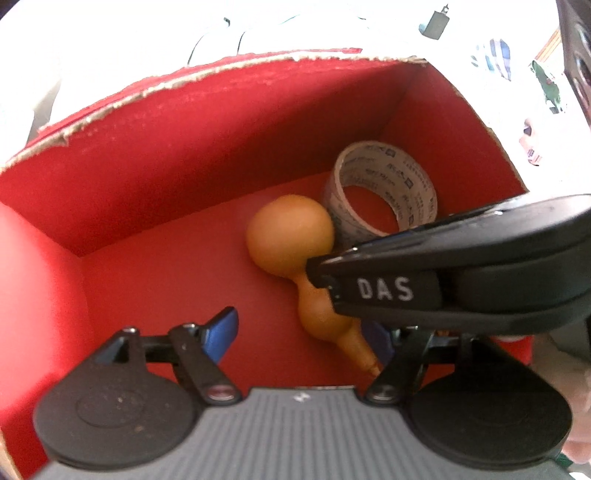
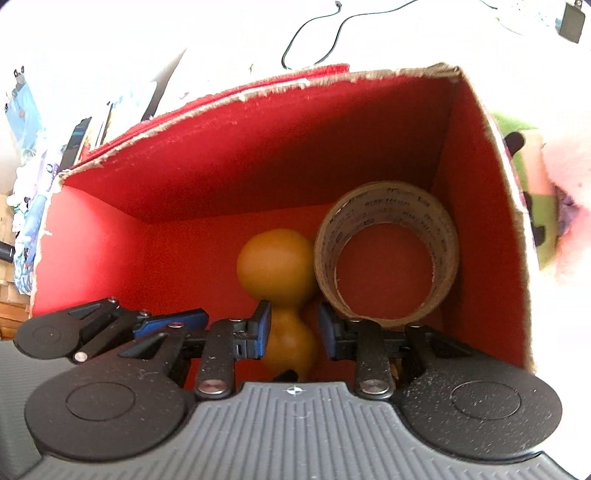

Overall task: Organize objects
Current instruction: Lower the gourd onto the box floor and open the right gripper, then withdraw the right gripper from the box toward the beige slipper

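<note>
An orange gourd-shaped toy (image 2: 275, 266) lies on the floor of a red cardboard box (image 2: 221, 155), with a roll of clear tape (image 2: 388, 258) leaning just to its right. My right gripper (image 2: 293, 328) reaches into the box, its blue pads pressed on either side of the gourd's waist and lower bulb. In the left wrist view that gripper's black housing (image 1: 443, 266) crosses over the gourd (image 1: 290, 236) and part of the tape (image 1: 380, 192). My left gripper (image 1: 301, 336) hovers wide open above the gourd's stem end, holding nothing.
The box has tall red walls (image 1: 166, 147) with torn cardboard rims, and its left floor (image 1: 166, 266) is bare. Outside lie a black cable (image 2: 314, 33), stacked items at the left (image 2: 33, 166) and a green object at the right (image 2: 532, 177).
</note>
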A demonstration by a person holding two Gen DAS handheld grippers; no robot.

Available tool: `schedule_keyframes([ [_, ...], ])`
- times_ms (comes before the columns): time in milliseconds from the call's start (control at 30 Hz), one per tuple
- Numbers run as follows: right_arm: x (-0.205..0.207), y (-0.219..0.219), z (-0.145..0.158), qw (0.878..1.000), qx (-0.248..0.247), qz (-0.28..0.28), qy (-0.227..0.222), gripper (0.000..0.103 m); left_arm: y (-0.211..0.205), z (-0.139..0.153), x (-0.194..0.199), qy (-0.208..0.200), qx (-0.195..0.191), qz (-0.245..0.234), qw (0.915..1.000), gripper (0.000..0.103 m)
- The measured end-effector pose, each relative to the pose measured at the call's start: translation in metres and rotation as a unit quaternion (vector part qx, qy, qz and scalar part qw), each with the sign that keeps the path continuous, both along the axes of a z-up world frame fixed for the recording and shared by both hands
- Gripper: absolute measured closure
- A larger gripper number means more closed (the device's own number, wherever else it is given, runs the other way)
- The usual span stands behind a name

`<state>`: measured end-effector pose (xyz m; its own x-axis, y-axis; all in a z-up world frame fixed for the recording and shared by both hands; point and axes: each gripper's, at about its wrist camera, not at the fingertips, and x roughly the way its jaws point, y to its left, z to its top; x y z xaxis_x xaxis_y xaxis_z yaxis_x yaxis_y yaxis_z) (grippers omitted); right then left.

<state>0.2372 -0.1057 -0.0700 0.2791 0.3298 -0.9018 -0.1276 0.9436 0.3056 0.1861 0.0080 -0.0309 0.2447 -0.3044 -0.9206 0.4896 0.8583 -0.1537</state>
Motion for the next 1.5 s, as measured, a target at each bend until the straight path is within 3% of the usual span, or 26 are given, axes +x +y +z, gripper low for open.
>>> schedule_keyframes([
  [567, -0.024, -0.009, 0.027, 0.998, 0.025, -0.036, -0.038, 0.072, 0.006, 0.031, -0.021, -0.079, 0.047, 0.057, 0.9941, 0.026],
  [1233, -0.072, -0.029, 0.058, 0.993, 0.025, -0.005, -0.113, 0.071, 0.003, 0.064, -0.07, -0.146, 0.084, 0.132, 0.9769, 0.023],
  [1500, -0.09, -0.044, 0.067, 0.991, 0.023, 0.012, -0.133, 0.065, -0.006, 0.076, -0.096, -0.159, 0.088, 0.16, 0.9703, 0.019],
])
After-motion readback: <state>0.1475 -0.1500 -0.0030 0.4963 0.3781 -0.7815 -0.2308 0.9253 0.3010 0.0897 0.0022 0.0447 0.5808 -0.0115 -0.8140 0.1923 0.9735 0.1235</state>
